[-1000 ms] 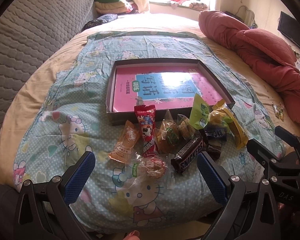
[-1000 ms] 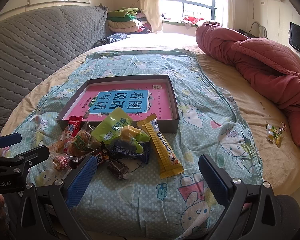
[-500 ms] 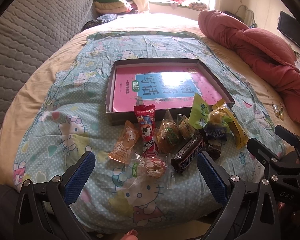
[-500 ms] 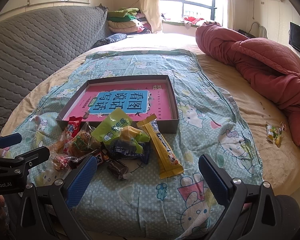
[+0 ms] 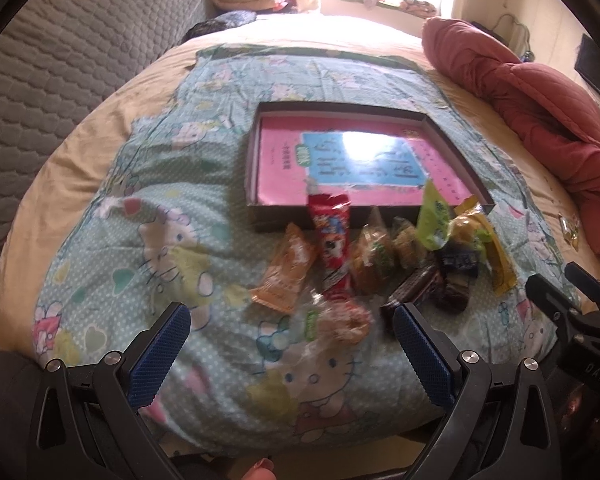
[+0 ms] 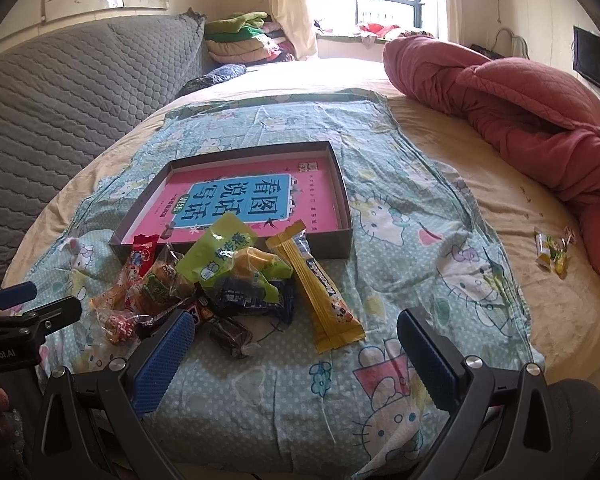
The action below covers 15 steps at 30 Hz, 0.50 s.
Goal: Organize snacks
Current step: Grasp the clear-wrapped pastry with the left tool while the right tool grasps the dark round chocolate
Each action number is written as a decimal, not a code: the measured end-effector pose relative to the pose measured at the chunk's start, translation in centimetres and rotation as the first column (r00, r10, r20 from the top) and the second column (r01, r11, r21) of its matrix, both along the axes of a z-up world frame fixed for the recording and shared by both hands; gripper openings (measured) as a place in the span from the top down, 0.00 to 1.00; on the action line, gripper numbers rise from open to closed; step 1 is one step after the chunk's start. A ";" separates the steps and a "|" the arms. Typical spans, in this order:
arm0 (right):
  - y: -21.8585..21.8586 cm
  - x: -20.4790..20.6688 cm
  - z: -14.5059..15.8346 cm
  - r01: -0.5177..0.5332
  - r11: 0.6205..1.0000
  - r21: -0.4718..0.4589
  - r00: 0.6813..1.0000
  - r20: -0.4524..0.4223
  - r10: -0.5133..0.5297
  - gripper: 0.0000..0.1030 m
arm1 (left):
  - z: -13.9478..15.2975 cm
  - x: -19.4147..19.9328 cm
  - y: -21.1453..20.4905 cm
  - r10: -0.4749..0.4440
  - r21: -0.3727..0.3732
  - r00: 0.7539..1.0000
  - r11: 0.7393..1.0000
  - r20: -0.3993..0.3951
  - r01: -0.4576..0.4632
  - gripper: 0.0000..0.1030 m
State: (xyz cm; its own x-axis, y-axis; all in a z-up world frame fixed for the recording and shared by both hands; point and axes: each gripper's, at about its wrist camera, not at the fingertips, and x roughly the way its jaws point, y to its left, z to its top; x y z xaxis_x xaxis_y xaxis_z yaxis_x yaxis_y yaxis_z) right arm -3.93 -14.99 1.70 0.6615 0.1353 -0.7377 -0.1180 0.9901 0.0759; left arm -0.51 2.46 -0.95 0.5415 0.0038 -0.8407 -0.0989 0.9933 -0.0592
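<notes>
Both the left gripper and the right gripper are hanging wide open and empty near the pile of wrapped snacks, lying just in front of the flat grey box on the blue cartoon-cat sheet.

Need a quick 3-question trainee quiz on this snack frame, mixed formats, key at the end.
1. True or false: the shallow box already holds snacks.
2. Multiple choice: the long yellow snack bar lies A) inside the box, B) at the right end of the snack pile, on the patterned cloth, C) on the red quilt.
3. Fill in: the left gripper and right gripper both have their jaws ____ and hold nothing.

Key: 1 false, only a pink book lies in it; 2 B; 3 open.
</notes>
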 end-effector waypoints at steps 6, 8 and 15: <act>0.2 0.3 -0.8 -0.019 1.000 0.014 0.999 -0.045 0.020 0.01 | -1.7 0.1 1.3 0.004 -0.057 0.997 0.998 -0.080 -0.009 0.02; 0.4 0.4 -1.2 -0.029 0.999 0.019 0.997 -0.066 0.030 0.01 | -2.3 0.3 1.3 -0.007 -0.074 0.995 0.997 -0.104 -0.001 0.02; 1.0 0.7 -2.2 -0.059 0.998 0.023 0.992 -0.110 0.061 0.01 | -4.0 1.2 -0.4 -0.092 -0.101 0.985 0.992 -0.149 0.077 0.02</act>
State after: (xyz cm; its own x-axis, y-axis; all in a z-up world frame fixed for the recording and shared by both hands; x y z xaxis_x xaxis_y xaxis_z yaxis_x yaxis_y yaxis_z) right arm -3.26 -13.98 -0.46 0.5665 0.1872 -0.8025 -0.1671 0.9797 0.1107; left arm 0.64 2.11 -4.99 0.4012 -0.1201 -0.9081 -0.0300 0.9891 -0.1441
